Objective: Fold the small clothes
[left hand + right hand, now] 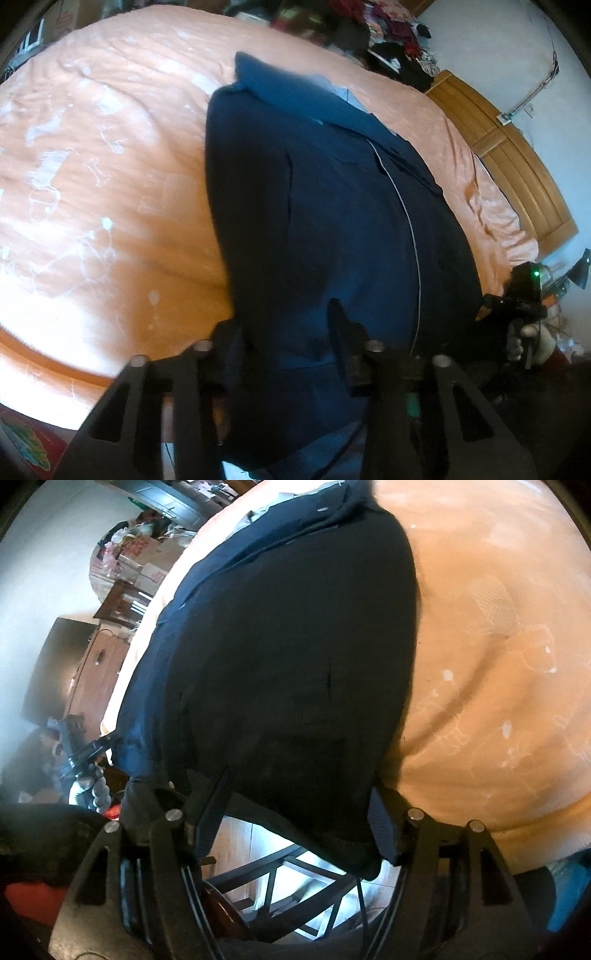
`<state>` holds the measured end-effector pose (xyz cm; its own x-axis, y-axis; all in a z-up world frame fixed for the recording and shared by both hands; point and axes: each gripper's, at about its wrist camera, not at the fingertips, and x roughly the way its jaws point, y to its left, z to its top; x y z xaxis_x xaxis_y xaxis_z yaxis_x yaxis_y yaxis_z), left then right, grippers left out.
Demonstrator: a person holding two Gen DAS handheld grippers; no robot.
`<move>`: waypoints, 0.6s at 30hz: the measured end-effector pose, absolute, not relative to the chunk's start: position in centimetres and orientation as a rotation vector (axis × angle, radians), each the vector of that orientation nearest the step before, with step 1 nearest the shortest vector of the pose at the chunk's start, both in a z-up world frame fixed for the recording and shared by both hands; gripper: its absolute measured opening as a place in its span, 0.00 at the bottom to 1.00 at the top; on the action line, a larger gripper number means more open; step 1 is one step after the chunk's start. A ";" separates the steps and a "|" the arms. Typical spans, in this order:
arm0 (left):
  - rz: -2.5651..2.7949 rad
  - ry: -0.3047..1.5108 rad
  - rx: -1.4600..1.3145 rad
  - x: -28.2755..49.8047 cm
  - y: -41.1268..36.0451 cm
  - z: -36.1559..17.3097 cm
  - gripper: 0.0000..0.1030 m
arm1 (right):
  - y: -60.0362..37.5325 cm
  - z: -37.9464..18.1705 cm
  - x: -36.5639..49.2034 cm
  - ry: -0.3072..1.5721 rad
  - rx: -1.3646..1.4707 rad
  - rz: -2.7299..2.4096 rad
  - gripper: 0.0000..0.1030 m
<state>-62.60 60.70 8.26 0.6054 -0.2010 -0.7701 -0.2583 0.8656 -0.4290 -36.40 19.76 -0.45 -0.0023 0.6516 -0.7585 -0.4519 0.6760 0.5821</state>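
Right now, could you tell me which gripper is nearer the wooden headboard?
Right. The right gripper works on the headboard side of the navy garment; the left gripper sits farther away.

The navy garment (332,229) covered the left gripper's (288,332) fingertips, so the state of its jaws could not be established. The garment's lower hem ran out of the left wrist view at the bottom edge. In the right wrist view the cloth (295,664) draped over the right gripper (295,812), concealing the inner faces of both fingers; whether they pinched it could not be determined. The clutter (369,33) beyond the orange bedspread (110,166) was too blurred to identify. The gloved hand (88,786) was small and indistinct.
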 end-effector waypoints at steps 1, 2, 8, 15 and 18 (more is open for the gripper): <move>0.044 0.935 -0.547 -62.7 61.0 8.0 0.32 | 19.9 -1.1 -36.1 1.322 0.185 0.864 0.67; 0.071 0.934 -0.542 -62.7 61.4 7.7 0.30 | 20.1 -1.3 -36.0 1.318 0.186 0.864 0.69; 0.023 0.897 -0.629 -62.4 61.1 7.8 0.09 | 20.6 1.7 -36.3 1.270 0.223 0.928 0.06; -0.143 0.560 -0.822 -59.0 65.5 17.8 0.05 | 20.6 11.4 -30.9 1.021 0.499 1.122 0.05; -0.121 0.479 -0.837 -54.4 69.0 21.0 0.05 | 21.7 13.4 -25.3 0.959 0.562 1.120 0.05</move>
